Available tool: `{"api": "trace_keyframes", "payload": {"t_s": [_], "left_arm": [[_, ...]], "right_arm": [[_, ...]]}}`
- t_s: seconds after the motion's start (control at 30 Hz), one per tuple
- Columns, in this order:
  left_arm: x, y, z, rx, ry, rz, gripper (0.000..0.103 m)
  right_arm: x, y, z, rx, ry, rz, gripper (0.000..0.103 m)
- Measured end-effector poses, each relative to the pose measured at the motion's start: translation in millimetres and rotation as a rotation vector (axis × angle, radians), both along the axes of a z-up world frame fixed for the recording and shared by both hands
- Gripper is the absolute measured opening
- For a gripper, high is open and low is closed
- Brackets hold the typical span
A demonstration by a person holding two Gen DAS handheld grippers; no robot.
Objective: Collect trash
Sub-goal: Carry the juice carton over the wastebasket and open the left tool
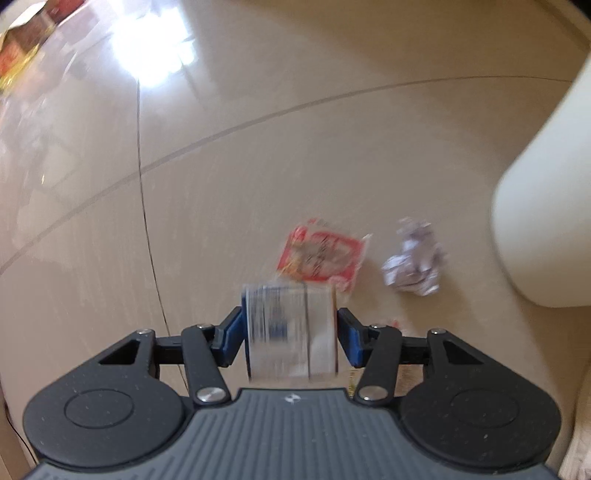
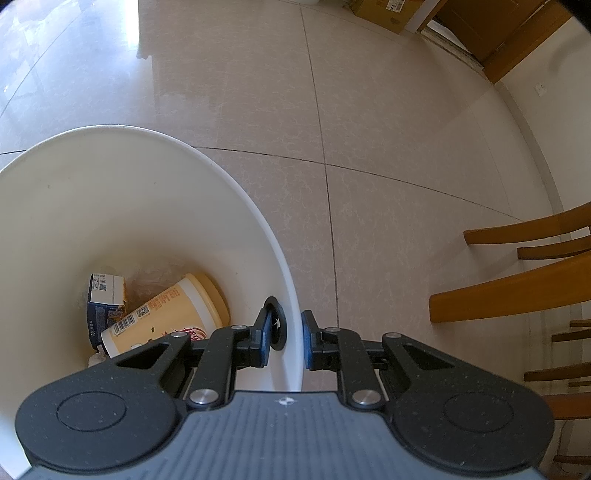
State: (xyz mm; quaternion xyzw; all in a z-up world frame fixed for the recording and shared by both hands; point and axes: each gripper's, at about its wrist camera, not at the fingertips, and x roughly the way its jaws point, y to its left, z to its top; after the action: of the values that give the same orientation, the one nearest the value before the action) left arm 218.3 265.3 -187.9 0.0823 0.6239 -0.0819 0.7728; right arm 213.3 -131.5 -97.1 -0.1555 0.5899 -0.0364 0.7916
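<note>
Tiled floor carries a wrapper and paper ball beside the bin, whose rim the right gripper pinches steady while the left gripper clamps a carton for dropping in.

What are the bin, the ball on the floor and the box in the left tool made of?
Bin: probably plastic, smooth cream wall with a soft sheen. Ball: crumpled white paper, sharp creases. Box: likely printed carton, flat faces with text; blurred.

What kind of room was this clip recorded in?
Probably a home dining or living area: glossy beige tiled floor, wooden chairs, a wooden door, and a white trash bin with litter beside it.
</note>
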Motion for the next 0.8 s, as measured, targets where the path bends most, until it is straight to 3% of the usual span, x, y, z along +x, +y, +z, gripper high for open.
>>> {"api": "trace_keyframes", "payload": {"t_s": [0.27,0.53,0.63,0.8], "left_arm": [[4,-46,97,-0.078,-0.072,-0.179,0.052],[6,-111,198,-0.217,-0.141,-0.353,0.052],[8,-139,220,-0.264,-0.159,-0.398,0.052],[6,-178,233,-0.336,-0.157,-0.453,0.053]], "right_arm": [[2,-5,3,0.027,-0.001,-0.023,0.020],[1,-7,5,0.033,-0.004,-0.025,0.019],[1,-8,5,0.039,-0.005,-0.028,0.019],[1,-8,6,0.040,-0.005,-0.030,0.019]]}}
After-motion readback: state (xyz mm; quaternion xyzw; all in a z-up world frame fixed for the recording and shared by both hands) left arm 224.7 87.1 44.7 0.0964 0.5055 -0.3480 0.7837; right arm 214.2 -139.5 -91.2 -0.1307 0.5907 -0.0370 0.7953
